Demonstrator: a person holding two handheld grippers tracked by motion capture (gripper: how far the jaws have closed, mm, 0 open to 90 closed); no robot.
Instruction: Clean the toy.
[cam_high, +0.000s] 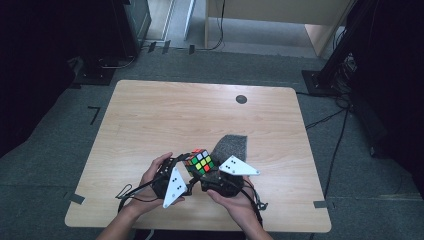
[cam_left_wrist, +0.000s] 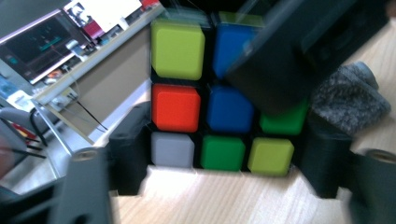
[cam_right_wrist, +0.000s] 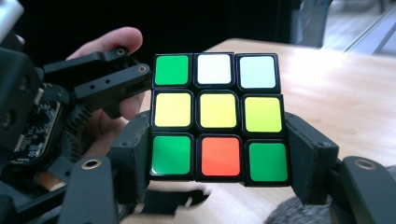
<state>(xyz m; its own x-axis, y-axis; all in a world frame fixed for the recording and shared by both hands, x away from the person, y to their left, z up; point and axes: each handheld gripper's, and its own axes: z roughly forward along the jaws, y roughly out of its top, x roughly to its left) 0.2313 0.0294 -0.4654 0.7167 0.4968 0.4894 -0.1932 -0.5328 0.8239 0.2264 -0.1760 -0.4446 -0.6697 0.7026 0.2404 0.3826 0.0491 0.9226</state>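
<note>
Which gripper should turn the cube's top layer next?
Probably left. The right gripper clamps the cube by its bottom row, a steady anchor. The left gripper also holds a bottom row, but could let go and turn while right holds.

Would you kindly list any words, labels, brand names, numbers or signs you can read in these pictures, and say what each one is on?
None can be read.
Rubik's cube: plain coloured stickers, no logo or lettering on the faces shown.
Circuit board on the left gripper: markings too small to read.
Monitor in the left gripper view's background: content too blurred to read.
Grey plate on the right gripper: black dots, no text.
</note>
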